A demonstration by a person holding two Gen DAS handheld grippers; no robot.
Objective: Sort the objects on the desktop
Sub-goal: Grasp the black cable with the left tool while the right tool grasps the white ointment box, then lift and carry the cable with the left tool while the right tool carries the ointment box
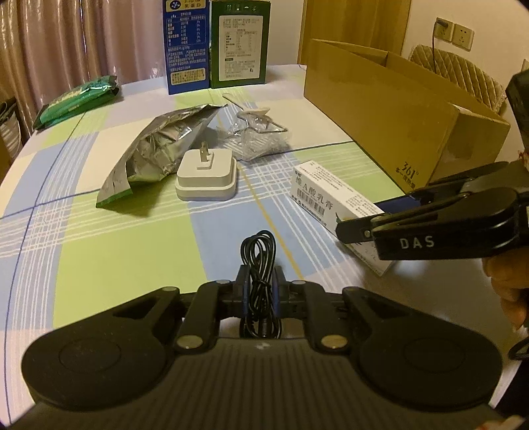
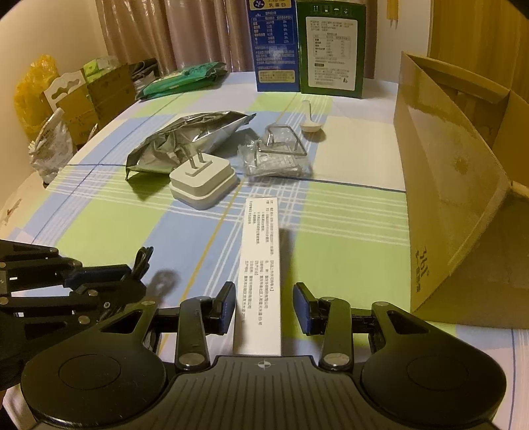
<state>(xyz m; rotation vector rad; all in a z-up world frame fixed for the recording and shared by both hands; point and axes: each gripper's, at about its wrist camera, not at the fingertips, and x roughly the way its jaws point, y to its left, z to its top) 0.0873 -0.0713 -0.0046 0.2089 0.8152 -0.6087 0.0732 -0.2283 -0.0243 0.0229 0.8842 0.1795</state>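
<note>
My left fingers [image 1: 261,284] pinching black cable bundle [image 1: 259,264] tight. Right fingers [image 2: 264,307] spreading around white ointment box [image 2: 261,264], long axis running straight ahead; cardboard box [image 2: 456,185] waiting right.

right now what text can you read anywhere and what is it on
"DAS": on the right tool.
"361°": on the cardboard box.
"乳蛋白": on the blue carton.
"维A酸乳膏": on the white medicine box.
Green carton tables and other fine print: too small.
</note>
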